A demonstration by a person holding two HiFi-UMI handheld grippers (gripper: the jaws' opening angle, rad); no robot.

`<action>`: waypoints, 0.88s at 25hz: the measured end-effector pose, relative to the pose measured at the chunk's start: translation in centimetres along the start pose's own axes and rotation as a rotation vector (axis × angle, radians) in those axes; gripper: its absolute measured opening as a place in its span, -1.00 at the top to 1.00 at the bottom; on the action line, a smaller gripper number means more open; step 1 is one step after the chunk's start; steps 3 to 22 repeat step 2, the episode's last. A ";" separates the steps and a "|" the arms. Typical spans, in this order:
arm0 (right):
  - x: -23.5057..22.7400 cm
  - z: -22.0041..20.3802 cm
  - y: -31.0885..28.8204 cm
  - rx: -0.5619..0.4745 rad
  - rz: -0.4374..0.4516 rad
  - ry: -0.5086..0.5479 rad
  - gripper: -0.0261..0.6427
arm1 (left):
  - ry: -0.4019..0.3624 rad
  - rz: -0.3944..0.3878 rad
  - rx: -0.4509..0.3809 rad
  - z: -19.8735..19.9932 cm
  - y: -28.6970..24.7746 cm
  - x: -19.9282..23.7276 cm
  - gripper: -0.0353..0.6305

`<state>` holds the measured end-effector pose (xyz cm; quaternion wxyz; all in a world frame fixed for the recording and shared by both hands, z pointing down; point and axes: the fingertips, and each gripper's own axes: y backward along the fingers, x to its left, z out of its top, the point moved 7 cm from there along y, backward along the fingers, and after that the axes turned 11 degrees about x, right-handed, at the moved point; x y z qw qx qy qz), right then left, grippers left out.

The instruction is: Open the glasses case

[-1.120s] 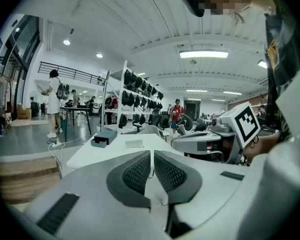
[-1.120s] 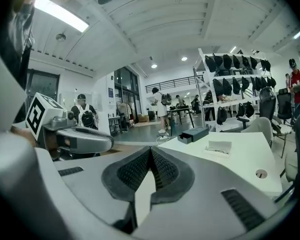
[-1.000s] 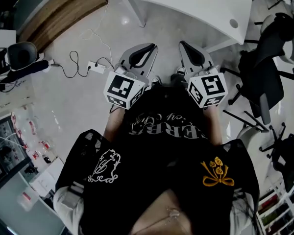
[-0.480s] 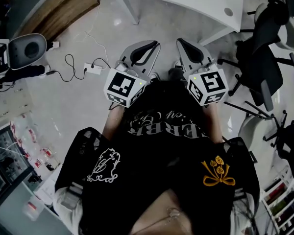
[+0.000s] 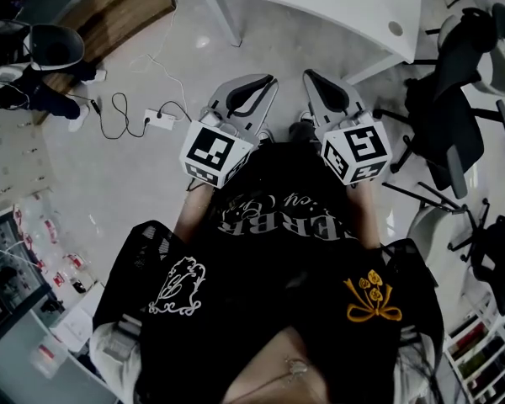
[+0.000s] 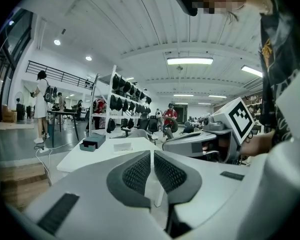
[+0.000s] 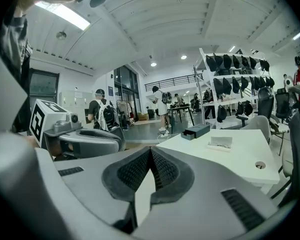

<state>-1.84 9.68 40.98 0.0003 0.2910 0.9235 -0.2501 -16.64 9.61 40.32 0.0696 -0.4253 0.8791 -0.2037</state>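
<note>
A dark, flat case (image 6: pixel 92 142) (image 7: pixel 197 131) lies at the far end of the white table (image 5: pixel 320 11). A small pale object (image 6: pixel 122 146) (image 7: pixel 221 143) lies near it. Whether the dark case is the glasses case I cannot tell. Both grippers are held side by side in front of the person's body, over the floor and short of the table. My left gripper (image 5: pixel 265 81) (image 6: pixel 152 154) is shut, pads meeting at the tips with nothing between them. My right gripper (image 5: pixel 310 75) (image 7: pixel 150 150) is shut and empty too.
Black office chairs (image 5: pixel 454 99) stand on the right. A power strip with a cable (image 5: pixel 156 116) lies on the floor at left, near a wooden platform (image 5: pixel 109 15). Racks of dark bags (image 6: pixel 125 101) and several people stand beyond the table.
Both grippers have edged slightly toward the table and remain shut. The head view has swung a little, so the floor things on the left have slid upward.
</note>
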 end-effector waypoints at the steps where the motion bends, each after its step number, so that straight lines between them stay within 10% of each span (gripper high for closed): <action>1: 0.2 0.1 -0.1 0.002 0.002 0.001 0.88 | 0.000 0.000 0.001 0.0 0.2 0.1 0.79; 22: 0.4 0.2 -0.2 0.003 0.005 0.001 0.88 | 0.001 0.001 0.002 0.0 0.3 0.1 0.79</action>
